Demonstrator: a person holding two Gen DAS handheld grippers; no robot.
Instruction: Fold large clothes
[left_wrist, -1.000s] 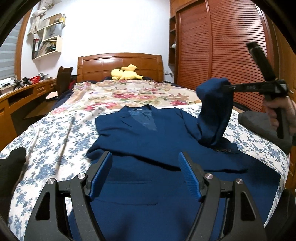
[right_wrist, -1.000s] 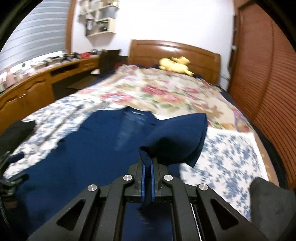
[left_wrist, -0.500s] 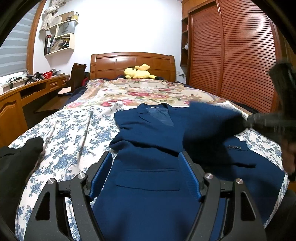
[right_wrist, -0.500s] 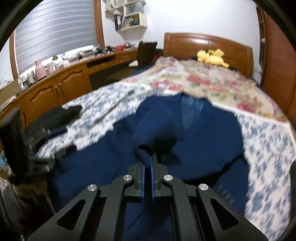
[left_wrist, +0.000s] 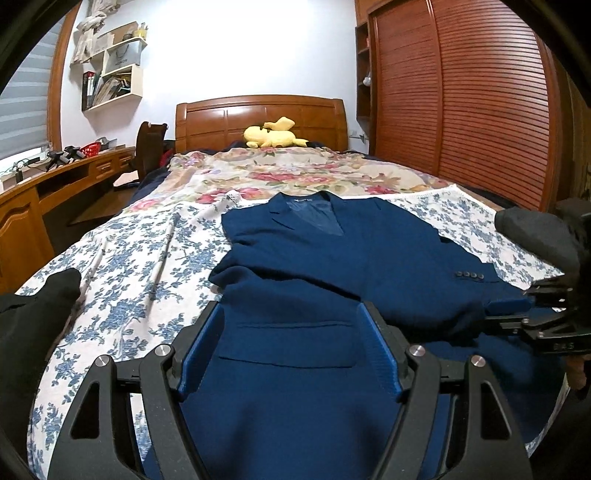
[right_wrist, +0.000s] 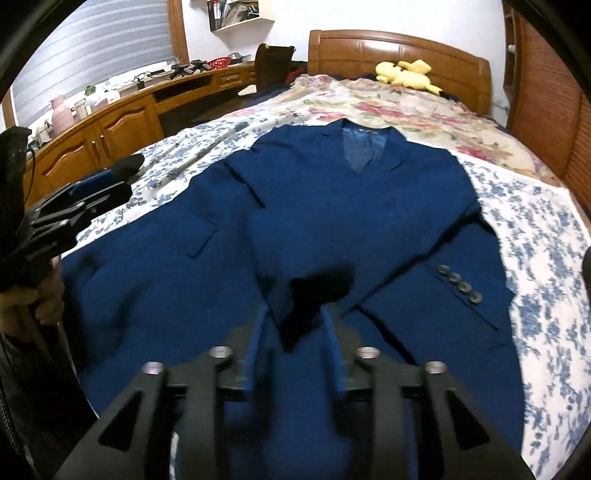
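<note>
Navy wool-like cloth covered the near half of the bed: the blue jacket (left_wrist: 332, 258) lay face up on the blue-flowered sheet (left_wrist: 140, 266), collar toward the headboard, one sleeve (right_wrist: 424, 273) folded across its front with four cuff buttons (right_wrist: 460, 284) showing. The left gripper (left_wrist: 291, 350) hovered over the jacket's lower front above a flap pocket, its blue-padded jaws spread wide and holding nothing. The right gripper (right_wrist: 295, 332) sat low over the sleeve's end, jaws parted a moderate way, with a dark fold of cloth between them; whether the pads touched it could not be told.

Beyond the jacket's collar, a cream quilt with red flowers (left_wrist: 288, 173) ran up to the wooden headboard (left_wrist: 258, 118), and a yellow plush toy (left_wrist: 273, 134) rested against it. A black garment (left_wrist: 33, 314) lay at the sheet's left edge beside the jacket. Left of the bed stood a long wooden desk (right_wrist: 110, 122) under a blinded window, a chair (right_wrist: 273, 62) and wall shelves (left_wrist: 110, 77) above. Right of the bed rose a louvred wooden wardrobe (left_wrist: 461, 99).
</note>
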